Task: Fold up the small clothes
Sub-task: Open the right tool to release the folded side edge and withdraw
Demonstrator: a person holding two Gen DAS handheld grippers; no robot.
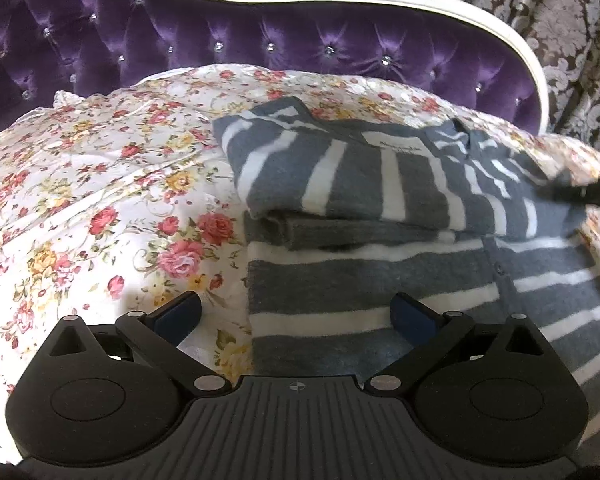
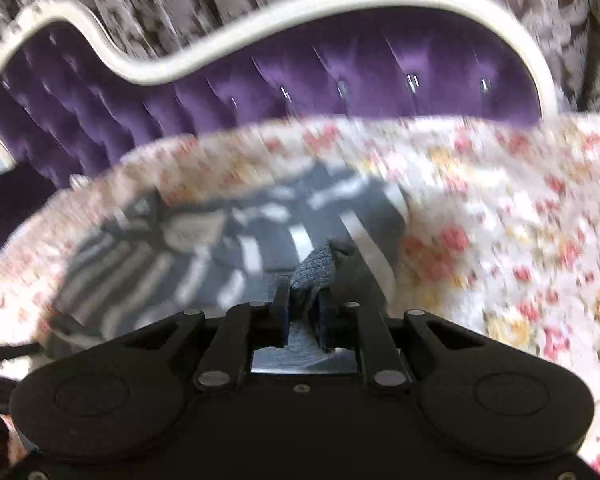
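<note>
- Cardigan (image 1: 380, 200): grey-and-white striped, partly folded, lying on floral bedspread (image 1: 100, 200).
- Left gripper (image 1: 296, 312): jaws wide apart, empty, above cardigan's near edge.
- Right gripper (image 2: 304, 308): clamped on grey cardigan fabric.

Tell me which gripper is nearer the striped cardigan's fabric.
Right. The right gripper has its jaws shut on a pinch of the cardigan. The left gripper hangs open over the cardigan's near edge, gripping nothing.

Left gripper (image 1: 296, 312) fingers wide apart (angled downward), right gripper (image 2: 303, 312) fingers pinched close.
</note>
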